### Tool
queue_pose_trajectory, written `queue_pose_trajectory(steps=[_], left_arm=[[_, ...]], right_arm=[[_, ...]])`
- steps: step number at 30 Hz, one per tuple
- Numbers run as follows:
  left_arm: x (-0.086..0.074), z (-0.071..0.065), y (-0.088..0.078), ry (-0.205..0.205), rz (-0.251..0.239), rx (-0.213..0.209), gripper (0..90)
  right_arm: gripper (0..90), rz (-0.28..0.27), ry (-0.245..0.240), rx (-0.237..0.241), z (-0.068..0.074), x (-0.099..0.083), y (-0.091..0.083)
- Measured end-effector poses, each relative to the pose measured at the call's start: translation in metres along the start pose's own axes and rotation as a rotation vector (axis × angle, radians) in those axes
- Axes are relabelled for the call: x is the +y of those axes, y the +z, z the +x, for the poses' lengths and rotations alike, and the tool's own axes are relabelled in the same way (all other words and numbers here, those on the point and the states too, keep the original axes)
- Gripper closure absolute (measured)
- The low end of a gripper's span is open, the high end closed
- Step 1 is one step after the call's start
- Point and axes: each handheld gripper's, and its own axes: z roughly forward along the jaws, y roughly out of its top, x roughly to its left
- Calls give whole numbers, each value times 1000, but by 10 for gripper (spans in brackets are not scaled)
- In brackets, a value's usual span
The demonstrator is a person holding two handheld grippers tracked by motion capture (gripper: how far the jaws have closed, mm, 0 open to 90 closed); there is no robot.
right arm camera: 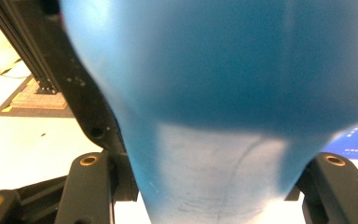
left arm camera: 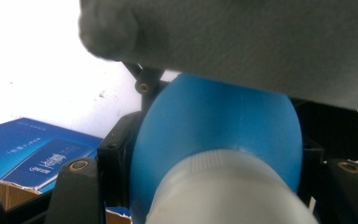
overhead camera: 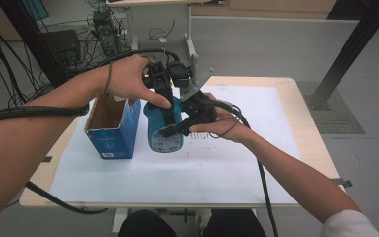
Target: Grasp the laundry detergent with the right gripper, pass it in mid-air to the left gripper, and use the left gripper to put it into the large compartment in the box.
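A smooth, matte blue bottle (overhead camera: 164,129) with a rounded shoulder and a paler, finely ribbed cap end (left arm camera: 223,186) stood on the white paper sheet (overhead camera: 237,168) covering the pale wooden worktop (overhead camera: 306,123), near its centre. The left hand-held gripper (overhead camera: 164,101) came down on it from twelve o'clock, its black jaws clamped against the bottle's upper part. The right hand-held gripper (overhead camera: 177,129) reached in from three o'clock; in the right gripper view its jaws flanked the bottle's narrower waist (right arm camera: 214,177), closed against it on both sides. At the bottle's nine o'clock, just beside it, stood a blue printed cardboard box (overhead camera: 112,129), upright, its top flaps open and its brown inside showing; what lay in it could not be made out.
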Motion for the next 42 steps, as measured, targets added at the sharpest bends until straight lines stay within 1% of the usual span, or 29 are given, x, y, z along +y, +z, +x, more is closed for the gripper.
queue_pose_trajectory(steps=[2, 3, 5, 6, 9, 12, 13, 14, 15, 16, 17, 18, 20, 21, 22, 24, 26, 28, 29, 30, 32, 35, 36, 38, 42], left_arm=[[0, -1, 1, -12, -8, -1, 358], [1, 1, 0, 4, 2, 3, 358], [1, 1, 0, 5, 2, 5, 358], [1, 0, 0, -1, 0, 4, 358], [0, 1, -1, -3, -3, 6, 358], [-1, 2, -2, -11, -7, 9, 358], [-2, 3, -3, -14, -6, 10, 358], [-2, 3, -3, -19, -6, 10, 358], [-3, 3, -3, -29, -9, 10, 358], [-4, 4, -3, -40, -10, 10, 358], [-5, 5, -3, -51, -9, 9, 358], [-5, 6, -3, -51, 1, 9, 358], [-7, 8, -4, -73, 3, 8, 358], [-8, 9, -5, -84, 7, 7, 357], [-8, 11, -5, -87, 12, 7, 357], [-9, 12, -7, -110, 12, 8, 358], [-10, 14, -8, -127, 15, 4, 358], [-10, 15, -9, -144, 20, 3, 358], [-10, 16, -10, -158, 25, 5, 357], [-10, 16, -11, -169, 27, 9, 358], [-10, 18, -13, -183, 36, 17, 358], [-12, 21, -20, -239, 47, 29, 357], [-12, 21, -22, -247, 50, 34, 357], [-13, 23, -27, -276, 56, 42, 357], [-16, 27, -37, -337, 66, 59, 357]], right_arm=[[402, -3, -1, 1, 0, 0, -1], [398, -6, -3, 1, 0, 0, -1], [375, -11, -4, 1, 0, 0, -1], [362, -10, -13, -1, 0, -1, -1], [292, -19, -37, -9, 0, -3, -1], [242, 3, -46, -9, 1, -6, -3], [236, 26, -36, -13, 3, -7, -5], [230, 40, -31, -5, 3, -8, -7], [194, 55, -29, -16, 3, -9, -9], [175, 68, -24, -37, 3, -10, -11], [175, 72, -14, -37, 3, -12, -14], [161, 88, 5, -36, 2, -14, -19], [142, 120, 25, -57, 1, -17, -25], [129, 130, 56, -52, 0, -19, -30], [113, 134, 92, -58, -1, -22, -36], [80, 166, 102, -105, -1, -26, -44], [46, 210, 145, -140, -2, -31, -54], [37, 233, 175, -169, -4, -36, -63], [36, 241, 187, -172, -5, -38, -66], [36, 256, 220, -176, -7, -40, -71], [35, 275, 258, -181, -8, -44, -80], [36, 308, 283, -209, -9, -49, -91], [37, 337, 282, -229, -10, -50, -97], [37, 366, 283, -256, -11, -53, -103], [37, 390, 322, -285, -14, -57, -115]])
